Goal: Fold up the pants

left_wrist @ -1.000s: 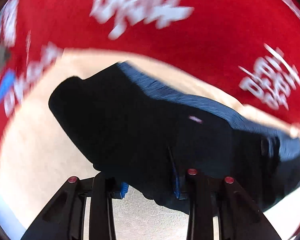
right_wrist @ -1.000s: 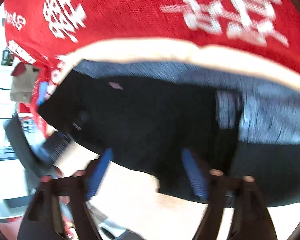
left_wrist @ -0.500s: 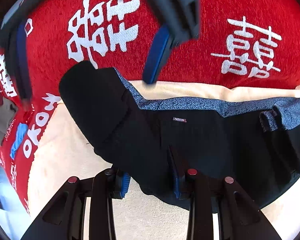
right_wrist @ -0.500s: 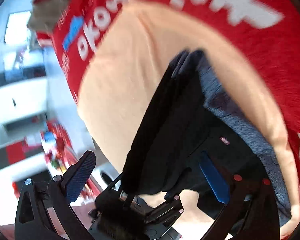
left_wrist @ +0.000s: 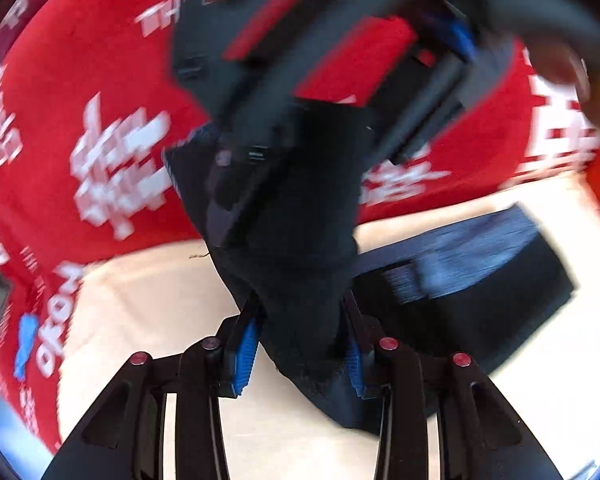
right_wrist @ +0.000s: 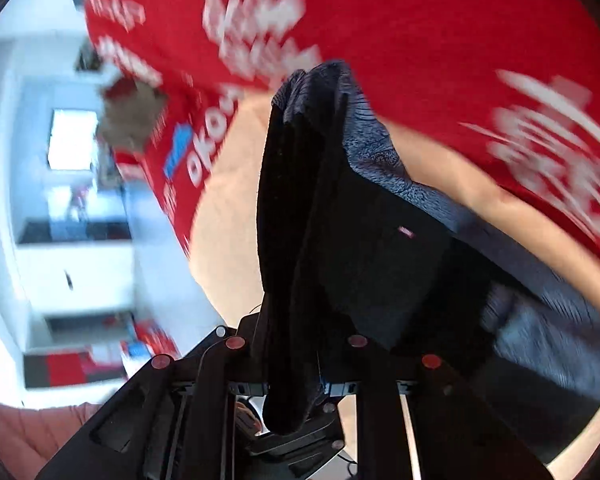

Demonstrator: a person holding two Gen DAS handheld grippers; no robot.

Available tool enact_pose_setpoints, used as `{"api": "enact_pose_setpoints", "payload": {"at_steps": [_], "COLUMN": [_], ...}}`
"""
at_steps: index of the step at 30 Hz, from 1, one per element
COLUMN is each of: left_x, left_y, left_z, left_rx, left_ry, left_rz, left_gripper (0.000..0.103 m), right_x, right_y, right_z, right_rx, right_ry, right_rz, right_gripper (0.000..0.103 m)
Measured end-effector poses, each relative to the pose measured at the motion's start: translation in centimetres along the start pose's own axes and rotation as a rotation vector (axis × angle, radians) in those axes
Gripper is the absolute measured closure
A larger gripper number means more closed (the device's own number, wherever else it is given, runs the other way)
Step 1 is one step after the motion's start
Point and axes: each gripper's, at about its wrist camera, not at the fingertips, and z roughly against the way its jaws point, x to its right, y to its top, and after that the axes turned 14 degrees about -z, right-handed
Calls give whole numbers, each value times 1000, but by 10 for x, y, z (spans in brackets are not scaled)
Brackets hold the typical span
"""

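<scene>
Gripping a bunched fold of the dark pants [left_wrist: 300, 248], the left gripper [left_wrist: 300, 354] sits nearest the lens in the left wrist view, its blue-padded fingers [left_wrist: 244, 354] drawn in narrowly on either side of the cloth. Nearest the lens in the right wrist view, the right gripper [right_wrist: 296, 376] likewise has its fingers pressed close around a hanging wad of the same garment. Beyond the fingers, the pants rise off the pale tabletop [left_wrist: 148, 300], with the blue-grey waistband [left_wrist: 472, 248] trailing to the right and resting on the surface. Farther out lies a red cloth [left_wrist: 80, 80] printed with white characters; beyond that, in the right wrist view, a blurred room.

Risk, as a judgement: both holds take thick, uneven bunches rather than a clean edge, so layers may slip out unevenly as the fold is carried over, leaving a skewed or wrinkled crease. The two grippers work close together, the right one filling the upper part of the left wrist view, so a collision or a twisted panel between them is possible.

Legible writing: "OKOM" or similar in white on the red cloth edge [left_wrist: 56, 316], partly blurred; large white Chinese-style characters, unreadable through motion blur; a small label [right_wrist: 405, 231] on the pants, too small to read.
</scene>
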Motion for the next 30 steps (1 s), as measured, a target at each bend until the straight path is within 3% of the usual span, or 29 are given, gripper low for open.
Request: {"api": "enact_pose_setpoints", "payload": {"at_steps": [4, 8, 12, 15, 19, 21, 22, 24, 28, 30], "left_x": [58, 136, 191, 215, 212, 196, 182, 156, 106, 90], "left_y": [39, 62, 54, 40, 35, 36, 35, 32, 26, 20], "left_z": [11, -7, -53, -71, -65, -60, -56, -50, -49, -58], "left_rx": [30, 3, -110, -171, -173, -201, -221, -235, -266, -322], "left_ry": [-133, -214, -258, -217, -247, -284, -304, -320, -210, -188], "left_rz": [-64, -180, -243, -303, -316, -266, -208, -120, 1, 67], "left_gripper": [65, 65, 63, 59, 52, 36, 35, 35, 35, 35], "right_x": [71, 171, 262, 303, 322, 322, 321, 310, 292, 289], "right_y": [-49, -92, -111, -117, -120, -121, -121, -122, -130, -135], "right_z": [61, 100, 90, 64, 60, 66, 70, 75, 83, 89], "right_rx": [160, 268, 269, 248, 264, 264, 264, 266, 301, 315], "right_ry": [81, 141, 122, 128, 191, 172, 150, 78, -117, -240], "right_rz": [-98, -257, -390, -442, -468, -458, -446, -417, -365, -361], "right_gripper": [84, 84, 84, 83, 82, 81, 81, 81, 83, 83]}}
